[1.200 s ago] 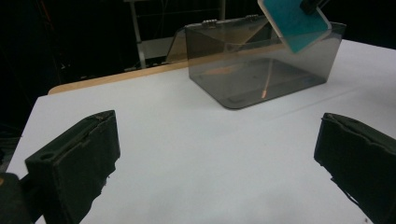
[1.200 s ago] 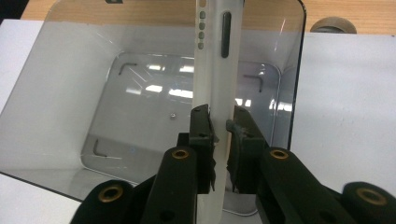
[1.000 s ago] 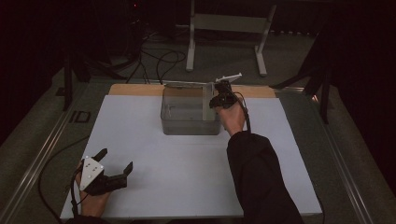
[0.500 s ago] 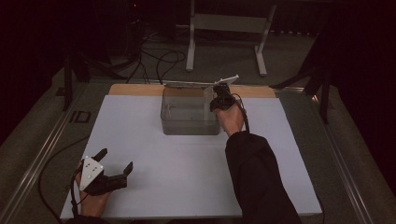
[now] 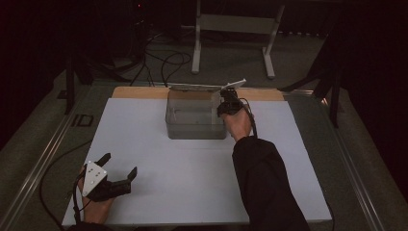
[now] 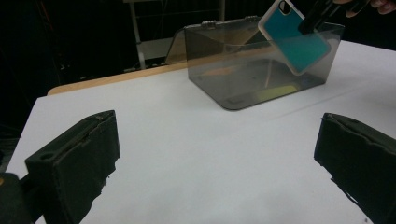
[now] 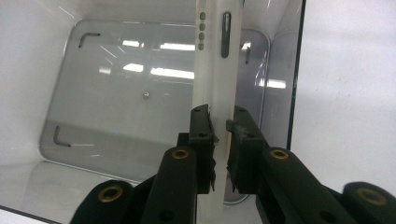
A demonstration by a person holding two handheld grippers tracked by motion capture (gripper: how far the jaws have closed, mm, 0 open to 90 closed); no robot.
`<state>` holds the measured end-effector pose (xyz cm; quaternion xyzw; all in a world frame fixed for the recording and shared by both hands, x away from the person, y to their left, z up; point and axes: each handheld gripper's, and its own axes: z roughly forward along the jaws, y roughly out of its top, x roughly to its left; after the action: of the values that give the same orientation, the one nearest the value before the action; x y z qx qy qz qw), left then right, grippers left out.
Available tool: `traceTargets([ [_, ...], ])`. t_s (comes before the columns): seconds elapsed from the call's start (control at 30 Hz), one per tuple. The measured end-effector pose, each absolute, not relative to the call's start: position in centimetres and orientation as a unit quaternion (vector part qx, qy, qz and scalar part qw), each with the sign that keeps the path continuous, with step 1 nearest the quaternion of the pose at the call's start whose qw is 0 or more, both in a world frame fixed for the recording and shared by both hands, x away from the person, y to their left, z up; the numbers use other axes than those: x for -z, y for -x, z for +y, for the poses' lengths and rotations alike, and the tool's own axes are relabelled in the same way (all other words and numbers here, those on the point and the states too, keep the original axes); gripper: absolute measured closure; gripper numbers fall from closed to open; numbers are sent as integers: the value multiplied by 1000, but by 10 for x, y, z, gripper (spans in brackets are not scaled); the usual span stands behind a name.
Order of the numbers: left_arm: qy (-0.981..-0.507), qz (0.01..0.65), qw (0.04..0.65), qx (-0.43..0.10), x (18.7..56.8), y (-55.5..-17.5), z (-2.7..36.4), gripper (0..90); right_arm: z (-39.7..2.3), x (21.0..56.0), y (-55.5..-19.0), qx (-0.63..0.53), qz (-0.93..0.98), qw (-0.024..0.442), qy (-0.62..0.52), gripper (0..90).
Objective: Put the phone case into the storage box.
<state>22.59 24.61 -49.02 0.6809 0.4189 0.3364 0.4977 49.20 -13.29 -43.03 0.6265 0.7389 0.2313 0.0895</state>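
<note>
here the right gripper is reached out over the far right corner of a smoky clear plastic box that stands toward the back of the white desk. its jaws are pinched on a phone case, held edge-on in the right gripper view, pale and translucent with button cut-outs along its side, hanging above the box's open inside. in the left gripper view the same case shows a teal face with a whitish rim, tilted, its lower part dipped behind the box's near wall and its upper corner gripped by the right gripper at the top edge of the view. the box's bottom, seen from above in the right gripper view, is bare apart from reflections of lights.

the left gripper rests low at the near left corner of the desk, well apart from the box, with its jaws spread wide and nothing between them; the person's hand holds it from behind. the person's right arm, in a dark sleeve, stretches across the desk to the box.
</note>
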Motion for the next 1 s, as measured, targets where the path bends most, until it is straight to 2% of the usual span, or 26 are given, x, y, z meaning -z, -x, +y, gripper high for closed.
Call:
traceTargets([
  [1.0,-682,419,498,-334,491,-226,245,10,-134,429,-497,-193,733,84,-647,814],
])
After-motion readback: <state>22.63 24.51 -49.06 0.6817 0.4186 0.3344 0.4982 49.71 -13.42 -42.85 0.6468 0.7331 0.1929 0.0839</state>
